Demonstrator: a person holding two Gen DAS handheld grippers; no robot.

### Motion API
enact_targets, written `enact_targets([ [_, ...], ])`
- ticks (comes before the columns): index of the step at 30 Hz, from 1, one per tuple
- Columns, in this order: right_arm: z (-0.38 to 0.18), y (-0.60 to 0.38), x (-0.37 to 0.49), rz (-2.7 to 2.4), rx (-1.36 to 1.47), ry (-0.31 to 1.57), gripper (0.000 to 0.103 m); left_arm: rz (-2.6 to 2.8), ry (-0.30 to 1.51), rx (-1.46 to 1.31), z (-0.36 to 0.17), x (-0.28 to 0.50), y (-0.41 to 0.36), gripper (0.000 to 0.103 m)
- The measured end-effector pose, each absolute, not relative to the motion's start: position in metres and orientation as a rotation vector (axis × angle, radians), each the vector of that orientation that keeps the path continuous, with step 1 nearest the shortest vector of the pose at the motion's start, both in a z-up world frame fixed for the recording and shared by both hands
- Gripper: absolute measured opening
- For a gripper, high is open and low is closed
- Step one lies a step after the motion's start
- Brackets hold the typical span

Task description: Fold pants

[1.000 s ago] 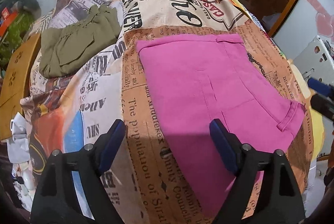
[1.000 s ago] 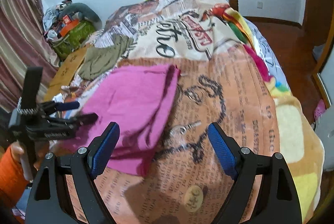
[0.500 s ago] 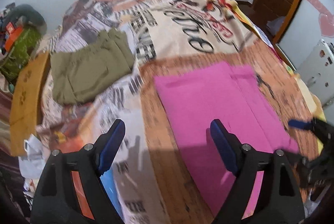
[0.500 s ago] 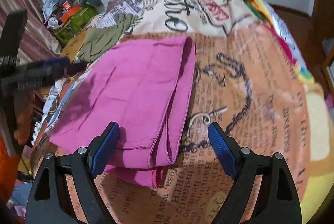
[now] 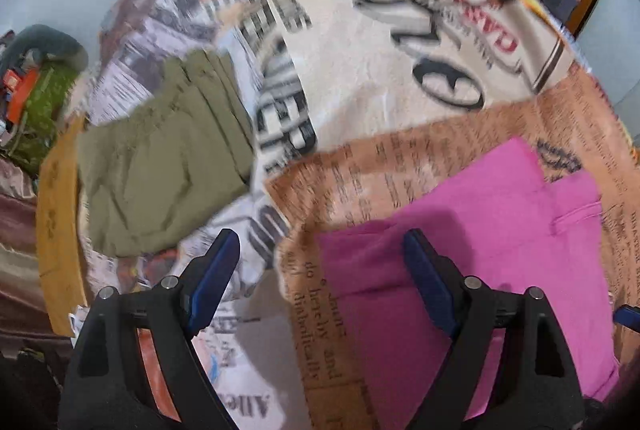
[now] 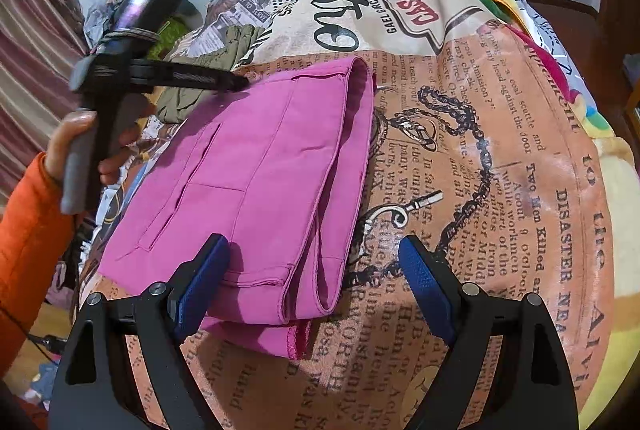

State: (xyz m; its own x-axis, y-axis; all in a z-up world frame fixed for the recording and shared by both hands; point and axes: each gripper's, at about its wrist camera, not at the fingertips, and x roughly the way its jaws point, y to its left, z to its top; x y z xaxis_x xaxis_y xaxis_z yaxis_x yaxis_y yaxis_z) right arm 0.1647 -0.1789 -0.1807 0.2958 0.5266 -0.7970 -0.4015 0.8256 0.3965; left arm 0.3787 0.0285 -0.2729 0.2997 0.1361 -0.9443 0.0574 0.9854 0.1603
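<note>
We see the pink pants (image 6: 256, 185) lying folded into a long flat stack on the bed (image 6: 500, 157), over the orange newsprint patch of its cover. Our right tongs (image 6: 314, 288) stand wide and hold nothing, just above the near end of the stack; the left finger's pad (image 6: 202, 284) overlaps the cloth's corner in the picture, but we cannot tell whether it touches. The lowest layer pokes out at that end, its darker hem showing.

From the left wrist the view is smeared with blur, so print and seams are hard to read. Our left tongs (image 5: 320, 274) are also wide and empty, above the bedcover beside the pants' (image 5: 460, 230) far corner. The pants run off to the lower right, partly behind the right finger. The olive garment (image 5: 160, 165) lies well apart to the left; in the right wrist view it is mostly hidden behind the left tool.
</note>
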Motion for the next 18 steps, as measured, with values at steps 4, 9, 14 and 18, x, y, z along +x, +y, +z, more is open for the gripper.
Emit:
enact_targets([
  [4, -0.177, -0.178, 0.168, 0.622, 0.106, 1.099, 0.084, 0.035, 1.253, 0.189, -0.282, 0.37, 0.029, 0.084],
  [9, -0.167, -0.177, 0.172, 0.6, 0.084, 1.069, 0.084, 0.033, 1.252, 0.217, -0.276, 0.351, 0.034, 0.085],
  [14, -0.158, -0.178, 0.17, 0.596, 0.088, 1.04, 0.084, 0.042, 1.255, 0.166, -0.268, 0.327, 0.05, 0.086],
  [18, -0.155, -0.175, 0.165, 0.59, 0.076, 1.031, 0.084, 0.039, 1.254, 0.115, -0.258, 0.298, 0.067, 0.086],
])
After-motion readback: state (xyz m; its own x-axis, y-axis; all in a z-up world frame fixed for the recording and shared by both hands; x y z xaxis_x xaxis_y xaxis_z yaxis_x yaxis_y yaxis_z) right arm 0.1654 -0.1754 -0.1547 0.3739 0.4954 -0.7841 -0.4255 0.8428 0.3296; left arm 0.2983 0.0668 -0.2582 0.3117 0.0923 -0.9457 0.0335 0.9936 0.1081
